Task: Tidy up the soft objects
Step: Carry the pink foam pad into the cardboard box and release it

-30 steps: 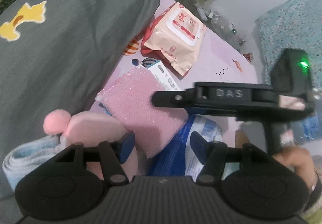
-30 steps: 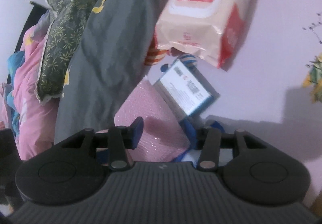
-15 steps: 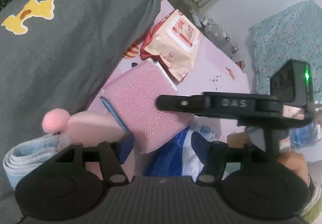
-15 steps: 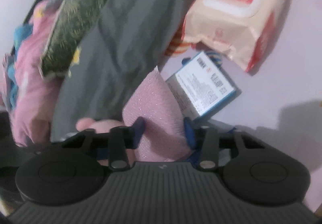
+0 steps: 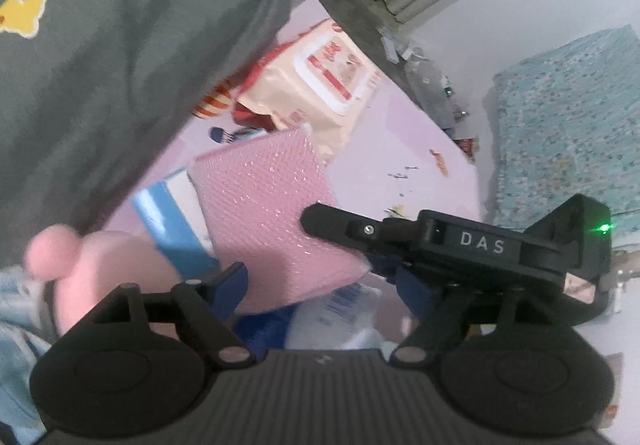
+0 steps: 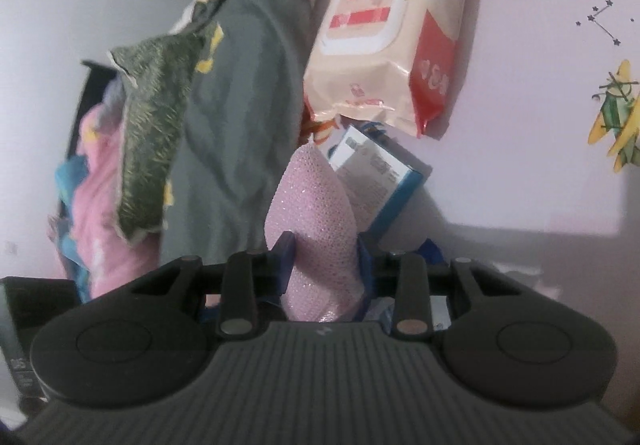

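The right gripper (image 6: 324, 259) is closing on the pink sponge (image 6: 314, 217), lifted clear of the pink mat (image 6: 520, 85). The left gripper (image 5: 320, 281) is opening, empty. Wipes pack (image 6: 384, 33) and blue box (image 6: 384, 169) (still scattered) remain; sorting looks early.

**Crowded left, open sheet right**

In the right wrist view, the grey blanket (image 6: 244, 125) walls off nine to eleven o'clock. The wipes pack (image 6: 384, 41) and blue box (image 6: 384, 173) block twelve. The pink sheet (image 6: 532, 105) lies bare from one to three.
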The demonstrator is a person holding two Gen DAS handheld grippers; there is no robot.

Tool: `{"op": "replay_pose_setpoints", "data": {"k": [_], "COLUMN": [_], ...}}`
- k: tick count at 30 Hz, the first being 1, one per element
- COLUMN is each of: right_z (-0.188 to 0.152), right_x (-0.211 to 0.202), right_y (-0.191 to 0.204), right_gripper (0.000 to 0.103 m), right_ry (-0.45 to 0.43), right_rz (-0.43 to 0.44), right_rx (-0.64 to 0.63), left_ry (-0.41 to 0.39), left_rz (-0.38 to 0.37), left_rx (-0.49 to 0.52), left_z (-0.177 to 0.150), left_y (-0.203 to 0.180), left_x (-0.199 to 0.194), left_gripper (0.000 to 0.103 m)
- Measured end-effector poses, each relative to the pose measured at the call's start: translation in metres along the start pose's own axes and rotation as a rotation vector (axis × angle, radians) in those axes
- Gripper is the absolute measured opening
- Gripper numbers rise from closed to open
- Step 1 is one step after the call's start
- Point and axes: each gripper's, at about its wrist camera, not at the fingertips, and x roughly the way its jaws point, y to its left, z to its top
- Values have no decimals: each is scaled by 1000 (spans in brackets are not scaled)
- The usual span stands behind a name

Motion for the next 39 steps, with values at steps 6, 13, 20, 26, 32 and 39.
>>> {"op": "replay_pose_setpoints", "data": {"k": [6,13,20,26,32,39], "right_z": [-12,-48,-114,-172,-176,-143], "right_x": [-29,-110,-246,-352,-348,-288], "right_y": [3,0,-48,-112,-173,-196], "right_gripper": [28,28,28,28,28,31], "right_ry": [-26,-131,-359,-572,-531,-433], "right_rz": [53,103,102,-50,-202,-363], "right_rx": [13,-8,40,107,198,180], "left_ry": [-16,-42,-61,-43,-11,0], "left_rz": [-26,-103,-127,-56,-47,-26], "left_rx": [22,115,267,338,288,232], "left_z": [-17,-48,-95,-131,-159,-175], "left_y": [-15,-54,-82,-73,-48,-24], "left_x": [-20,-63,-88,-85,-81,-85], "left_gripper": [81,82,88,88,88,88]}}
